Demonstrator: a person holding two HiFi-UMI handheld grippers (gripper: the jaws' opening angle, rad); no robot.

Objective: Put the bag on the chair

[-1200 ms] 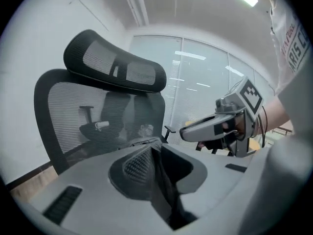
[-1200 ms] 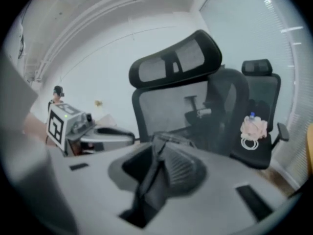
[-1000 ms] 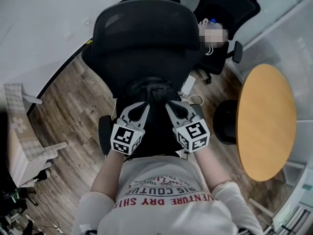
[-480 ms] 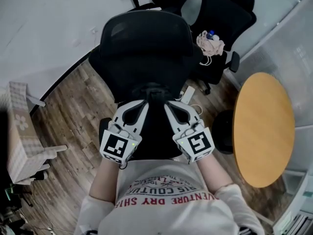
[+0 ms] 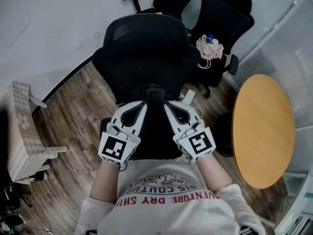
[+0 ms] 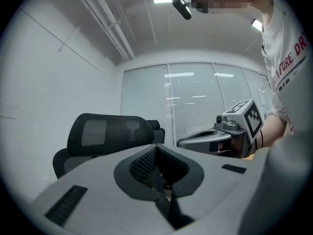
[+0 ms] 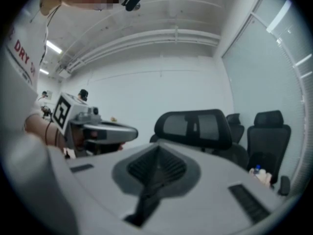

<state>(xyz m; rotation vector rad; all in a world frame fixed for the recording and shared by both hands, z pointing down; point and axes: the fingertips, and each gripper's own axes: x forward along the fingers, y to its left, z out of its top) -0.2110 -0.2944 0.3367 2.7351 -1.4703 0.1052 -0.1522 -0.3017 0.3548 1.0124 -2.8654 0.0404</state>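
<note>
A black mesh office chair (image 5: 146, 48) stands right in front of me, its back at the far side; it also shows as chair (image 6: 105, 133) and chair (image 7: 195, 126). The black bag (image 5: 155, 126) hangs over the seat between my two grippers, hard to separate from the dark seat. The left gripper (image 5: 142, 103) and right gripper (image 5: 167, 104) converge on the bag's top, each shut on it. In the gripper views the left gripper (image 6: 164, 192) and right gripper (image 7: 146, 192) have their jaws together with a dark strip pinched between them.
A round wooden table (image 5: 264, 126) stands at the right. Two more black chairs (image 5: 222, 13) stand behind, one carrying a pale bundle (image 5: 209, 45). A beige checked box (image 5: 19, 131) stands at the left on the wood floor. A white wall runs along the back left.
Both grippers have drawn slightly back toward my body with the bag still between their tips. The chair now sits a little higher in the head view.
</note>
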